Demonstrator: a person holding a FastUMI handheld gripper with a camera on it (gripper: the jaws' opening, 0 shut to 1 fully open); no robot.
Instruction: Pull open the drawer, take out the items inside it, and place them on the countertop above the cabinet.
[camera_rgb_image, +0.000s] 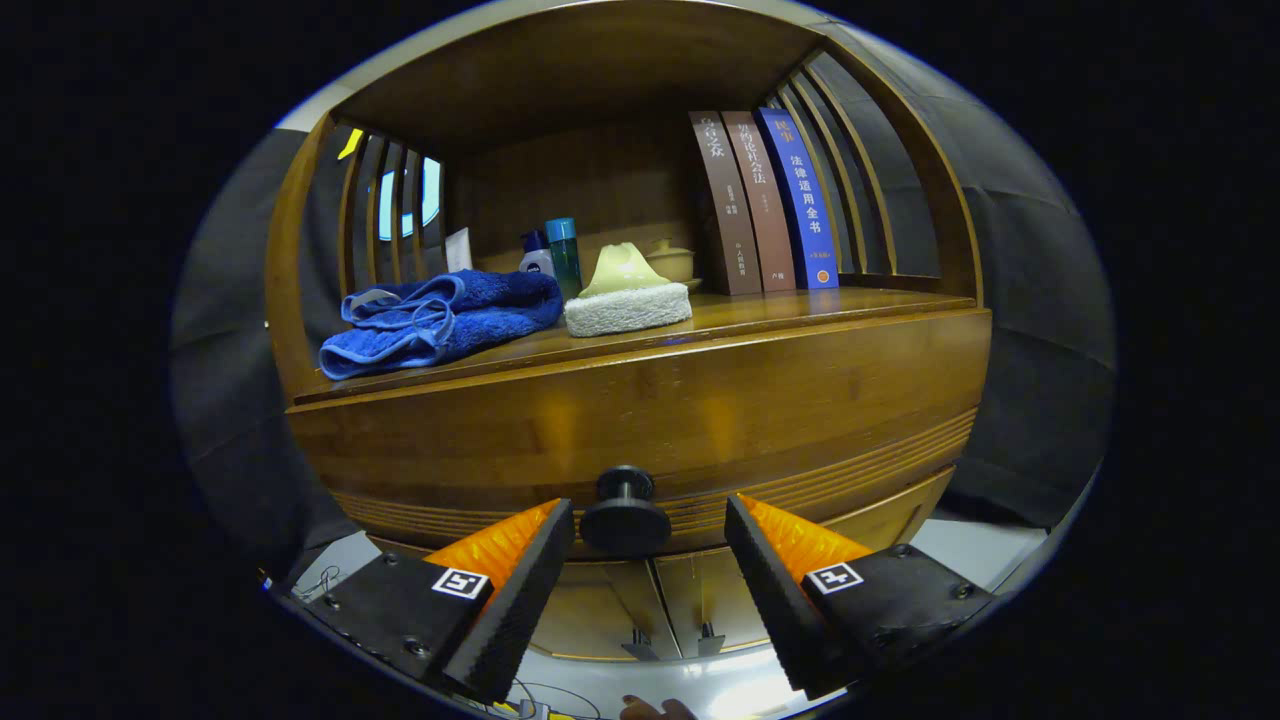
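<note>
A wooden cabinet faces me with its drawer front (640, 420) closed. A round black knob (625, 518) sticks out of the drawer's lower middle. My gripper (648, 520) is open, and the knob sits between the two fingertips, nearer the left one, with neither finger touching it. The countertop (800, 305) lies just above the drawer. On it lie a crumpled blue towel (440, 320) at the left and a white sponge with a pale yellow piece on top (627, 298) in the middle. The drawer's inside is hidden.
Three upright books (765, 200) stand at the back right of the countertop. Two small bottles (555, 255) and a yellow lidded pot (672, 262) sit behind the sponge. Slatted wooden side walls and a shelf roof enclose the countertop. Lower cabinet doors (650, 600) show beneath the drawer.
</note>
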